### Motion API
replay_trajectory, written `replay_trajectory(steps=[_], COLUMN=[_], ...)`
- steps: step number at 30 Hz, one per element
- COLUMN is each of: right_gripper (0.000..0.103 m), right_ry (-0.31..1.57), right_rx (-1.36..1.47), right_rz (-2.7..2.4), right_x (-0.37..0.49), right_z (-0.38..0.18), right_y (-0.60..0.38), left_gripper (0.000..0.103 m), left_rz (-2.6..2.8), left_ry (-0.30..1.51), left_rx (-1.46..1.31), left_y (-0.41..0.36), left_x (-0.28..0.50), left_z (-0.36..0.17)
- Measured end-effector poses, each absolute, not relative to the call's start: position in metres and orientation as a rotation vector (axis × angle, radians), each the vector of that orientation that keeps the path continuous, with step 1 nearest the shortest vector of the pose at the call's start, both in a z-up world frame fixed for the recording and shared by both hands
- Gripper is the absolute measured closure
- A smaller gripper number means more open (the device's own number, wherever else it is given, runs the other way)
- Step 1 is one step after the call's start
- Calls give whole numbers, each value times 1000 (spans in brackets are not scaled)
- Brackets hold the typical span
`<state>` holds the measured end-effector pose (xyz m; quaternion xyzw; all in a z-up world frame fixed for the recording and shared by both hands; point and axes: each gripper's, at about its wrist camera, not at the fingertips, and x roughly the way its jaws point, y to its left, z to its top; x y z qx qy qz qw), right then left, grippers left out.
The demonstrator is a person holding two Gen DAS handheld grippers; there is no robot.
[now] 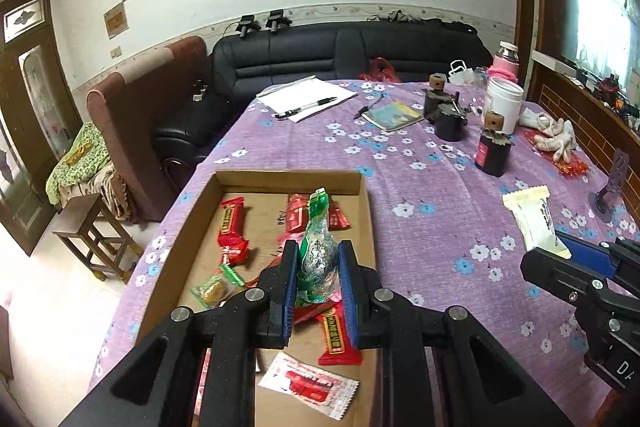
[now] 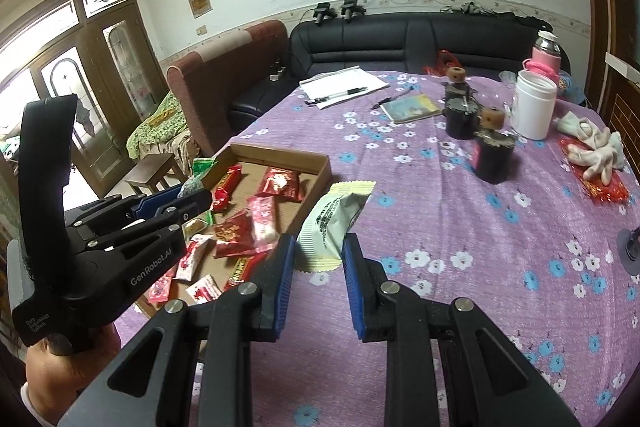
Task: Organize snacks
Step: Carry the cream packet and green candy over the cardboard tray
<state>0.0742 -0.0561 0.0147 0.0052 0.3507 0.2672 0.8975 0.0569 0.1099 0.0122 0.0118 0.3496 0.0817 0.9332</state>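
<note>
Shallow brown cardboard tray on purple floral-clothed desk held red snack packets. Left gripper jaws clamped green-and-silver foil snack pouch above tray. Right gripper jaws gripped white-and-pale-yellow snack packet beside tray.

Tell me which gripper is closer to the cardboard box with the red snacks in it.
Left. The left gripper hangs right over the cardboard box, clamped on a green snack packet. The right gripper is off to the box's side, over the tablecloth, gripping a white snack packet.
</note>
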Motion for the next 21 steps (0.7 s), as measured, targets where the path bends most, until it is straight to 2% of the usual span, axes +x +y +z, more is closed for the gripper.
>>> replay_trajectory(steps=[10,21], right_gripper=[79,79], right_ry=[732,800], right_rx=[-27,-59], right_rz=[631,702], right_x=[90,133], right_z=[18,-8], right_y=[-5,61], left_gripper=[83,83], left_rz=[232,316], left_ry=[739,780], left_rx=[-17,-71], left_y=[154,218], left_x=[54,72], left_z=[2,-12])
